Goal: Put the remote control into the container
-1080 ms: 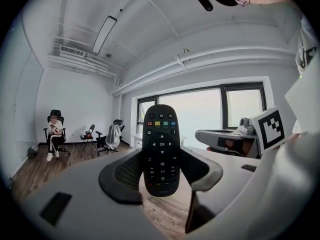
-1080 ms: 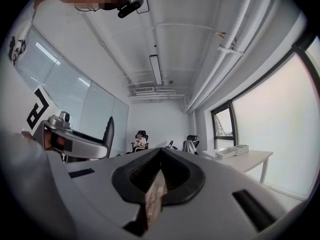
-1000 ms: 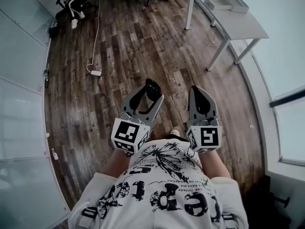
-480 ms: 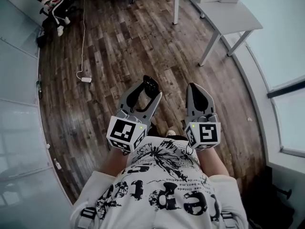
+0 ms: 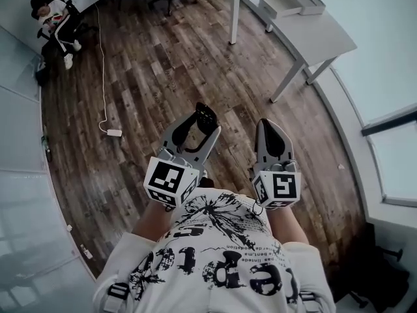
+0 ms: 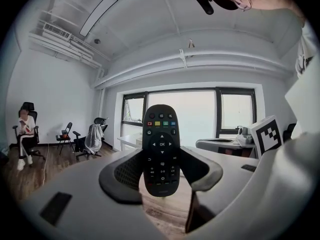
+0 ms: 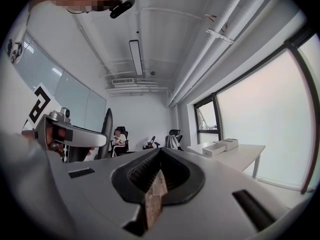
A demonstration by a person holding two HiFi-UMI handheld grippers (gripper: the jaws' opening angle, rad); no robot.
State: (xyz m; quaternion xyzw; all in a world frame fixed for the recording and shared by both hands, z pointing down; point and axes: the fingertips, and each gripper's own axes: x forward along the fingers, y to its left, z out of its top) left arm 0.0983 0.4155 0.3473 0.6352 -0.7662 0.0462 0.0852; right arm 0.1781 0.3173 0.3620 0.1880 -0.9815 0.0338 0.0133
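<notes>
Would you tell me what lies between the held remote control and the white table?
Only bare wooden floor separates remote control from table, per the head view.

I hold both grippers out in front of my chest, side by side and apart, forearms bent. My left gripper [image 5: 203, 126] is clamped on the remote control [image 6: 161, 149], which sticks out past the jaws. My right gripper [image 5: 271, 126] has its jaws pressed together.

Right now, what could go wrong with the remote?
1. The left gripper pinches the remote near one end only, so it might tilt or slip out and drop onto the hard floor.
2. A cable lies on the floor ahead to the left, and feet might catch on it.
</notes>
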